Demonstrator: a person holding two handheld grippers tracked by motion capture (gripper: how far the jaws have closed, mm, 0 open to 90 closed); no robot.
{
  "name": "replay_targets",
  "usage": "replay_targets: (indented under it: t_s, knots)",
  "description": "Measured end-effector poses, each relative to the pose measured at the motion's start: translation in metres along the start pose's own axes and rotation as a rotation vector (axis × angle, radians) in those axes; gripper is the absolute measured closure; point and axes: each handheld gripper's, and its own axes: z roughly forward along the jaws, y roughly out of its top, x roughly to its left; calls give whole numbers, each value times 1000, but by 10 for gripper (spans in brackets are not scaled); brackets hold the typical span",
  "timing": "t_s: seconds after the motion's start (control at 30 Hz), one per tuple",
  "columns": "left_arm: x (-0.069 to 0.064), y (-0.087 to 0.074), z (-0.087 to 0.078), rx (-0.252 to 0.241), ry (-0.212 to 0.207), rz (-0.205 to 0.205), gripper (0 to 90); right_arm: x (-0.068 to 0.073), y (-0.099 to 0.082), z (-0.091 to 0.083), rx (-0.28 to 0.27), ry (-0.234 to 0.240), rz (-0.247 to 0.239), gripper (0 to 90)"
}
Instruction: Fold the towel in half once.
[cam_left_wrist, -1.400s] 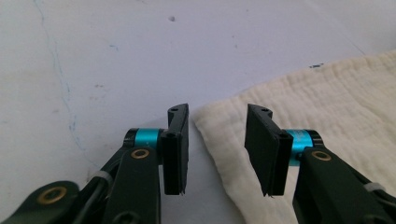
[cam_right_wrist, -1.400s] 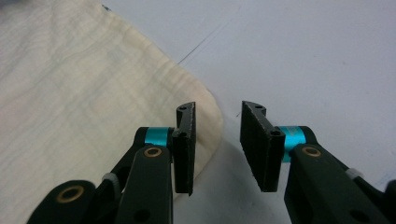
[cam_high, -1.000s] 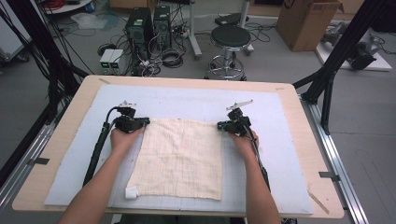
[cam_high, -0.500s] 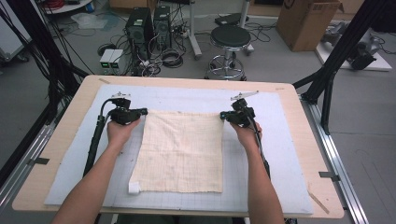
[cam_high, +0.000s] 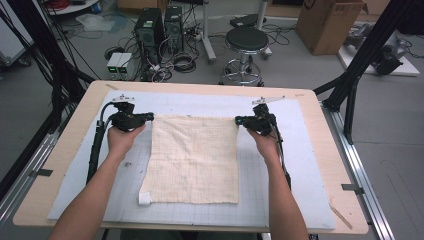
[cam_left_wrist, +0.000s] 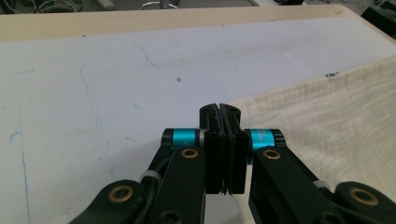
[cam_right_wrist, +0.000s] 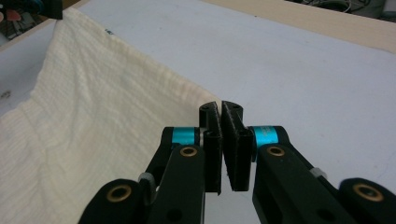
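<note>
Cream cloth (cam_high: 195, 157) lies on the white mat (cam_high: 310, 165) in the middle of the surface (cam_high: 65, 150), its near edge toward the near edge of the surface, its far edge strung between the two grippers. Left gripper (cam_high: 148, 116) has its fingers (cam_left_wrist: 215, 135) pressed tight together on the far-left corner of the cloth; right gripper (cam_high: 239, 120) likewise has its fingers (cam_right_wrist: 212, 135) clamped on the far-right corner. In the right gripper view the fabric runs taut and slightly raised from the mat toward the other hand. Both grips look thin: only the very tip of each corner sits between the pads, so the likely failure is a corner slipping out if the hands pull apart harder or lift fast. If one corner drops, the cloth would sag and fold onto itself, and the fold or spread would come out skewed. Uneven lift between the hands would twist the far edge. The small white tag (cam_high: 144, 199) at the near-left corner could flip under. The near half dragging over the mat may bunch up. Cables (cam_high: 95, 150) trailing near the left edge of the surface might snag the forearm.
</note>
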Motion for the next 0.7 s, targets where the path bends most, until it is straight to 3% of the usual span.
replay_targets:
  t_s: [0.17, 0.37, 0.57, 0.7]
  knots:
    - [-7, -2, -6, -2, -14, 28, 882, 5, 0, -7, -13, 11, -4, 871]
    - [-5, -19, -9, 4, -27, 2, 882, 9, -6, -9, -5, 22, 1, 871]
    - [-8, -23, -19, -8, -52, 28, 882, 16, -8, -12, -9, 46, -6, 871]
    - [-6, -26, -24, -14, -65, 16, 882, 23, -7, -17, -21, 64, -24, 871]
